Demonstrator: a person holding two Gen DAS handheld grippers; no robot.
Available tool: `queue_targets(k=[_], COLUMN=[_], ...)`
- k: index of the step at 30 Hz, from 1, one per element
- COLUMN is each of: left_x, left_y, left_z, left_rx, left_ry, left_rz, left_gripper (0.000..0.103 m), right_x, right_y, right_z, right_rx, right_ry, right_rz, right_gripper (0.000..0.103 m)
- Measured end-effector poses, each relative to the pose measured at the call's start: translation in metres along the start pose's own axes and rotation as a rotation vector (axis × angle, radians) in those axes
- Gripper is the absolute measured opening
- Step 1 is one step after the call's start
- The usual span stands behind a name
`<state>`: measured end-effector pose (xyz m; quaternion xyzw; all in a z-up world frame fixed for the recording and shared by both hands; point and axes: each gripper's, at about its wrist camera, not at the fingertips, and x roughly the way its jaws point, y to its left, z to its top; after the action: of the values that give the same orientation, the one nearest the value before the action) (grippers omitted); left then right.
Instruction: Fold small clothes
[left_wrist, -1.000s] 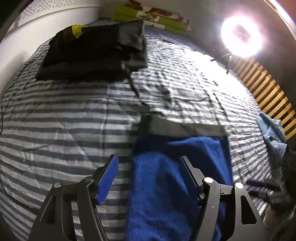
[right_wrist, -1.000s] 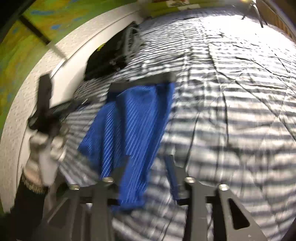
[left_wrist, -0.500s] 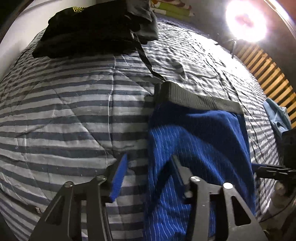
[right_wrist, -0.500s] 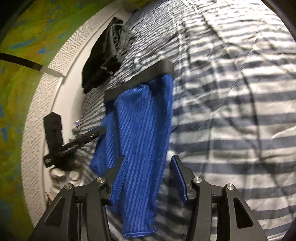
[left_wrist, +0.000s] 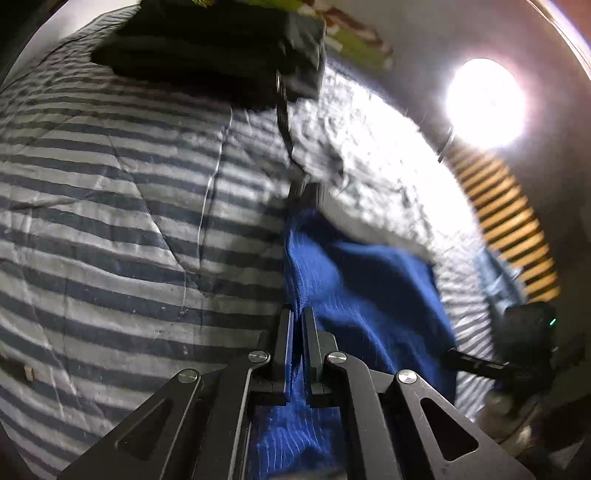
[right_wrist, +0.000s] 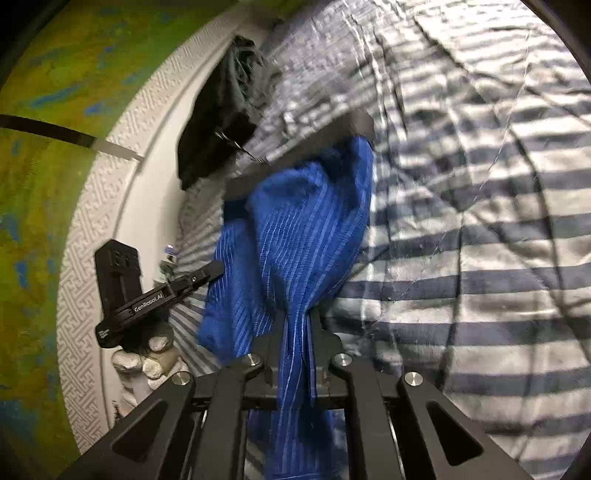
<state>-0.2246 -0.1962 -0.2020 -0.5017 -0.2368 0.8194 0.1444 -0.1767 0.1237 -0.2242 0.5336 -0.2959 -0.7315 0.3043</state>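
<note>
Blue pinstriped shorts (left_wrist: 369, 288) with a dark waistband (right_wrist: 303, 151) lie on the striped bedcover (left_wrist: 110, 221). My left gripper (left_wrist: 298, 317) is shut on the shorts' left edge, cloth pinched between its fingers. In the right wrist view the shorts (right_wrist: 303, 229) hang bunched from my right gripper (right_wrist: 300, 321), which is shut on their lower end and lifts it off the bed. The left gripper (right_wrist: 199, 275) shows there at the shorts' far edge, held by a gloved hand (right_wrist: 147, 354).
A stack of folded dark clothes (left_wrist: 207, 48) sits at the bed's far side, a strap (left_wrist: 284, 125) trailing from it toward the shorts. A bright ring light (left_wrist: 484, 99) and wooden slats (left_wrist: 509, 221) stand at right. A white headboard (right_wrist: 110, 229) borders the bed.
Both grippers have gone from open to shut on the blue shorts. The shorts' near end has lifted and bunched up, and the left camera has moved closer to the dark stack.
</note>
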Motion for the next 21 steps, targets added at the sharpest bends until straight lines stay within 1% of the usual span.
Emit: queue_targets(k=[1,5,10,13,15,18,21], left_x=[-0.009,-0.047,-0.104,-0.129,-0.142,-0.159,-0.170], left_y=[-0.003,-0.028,-0.077,-0.099,-0.111,-0.118,-0.125], left_z=[0.000,-0.002,-0.025,-0.046,-0.061,-0.082,-0.104], left_rx=[-0.006,0.014,0.087,0.120,0.133,0.129,0.116], left_ry=[-0.017,-0.092,-0.179,-0.196,-0.194,-0.182,-0.163], left_rz=[-0.031,-0.107,-0.175,-0.186,-0.192,-0.204,-0.195], left_gripper=[0.003,0.003,0.003,0.003,0.003,0.003,0.003], right_x=[-0.009,-0.045,-0.102,-0.130,-0.145,-0.162,-0.173], right_y=[0.005,0.020,0.055,0.068,0.072,0.076,0.068], right_z=[0.001,0.002,-0.009,-0.025,-0.038,-0.056,-0.076], right_rx=[-0.011,-0.033,-0.121,-0.160,-0.174,-0.179,-0.155], right_ry=[-0.023,-0.099,-0.201,-0.232,-0.241,-0.245,-0.233], right_rz=[-0.001,0.043,0.076,0.085,0.091,0.103,0.114], right_gripper=[0.008,0.008,0.008,0.008,0.008,0.008,0.008])
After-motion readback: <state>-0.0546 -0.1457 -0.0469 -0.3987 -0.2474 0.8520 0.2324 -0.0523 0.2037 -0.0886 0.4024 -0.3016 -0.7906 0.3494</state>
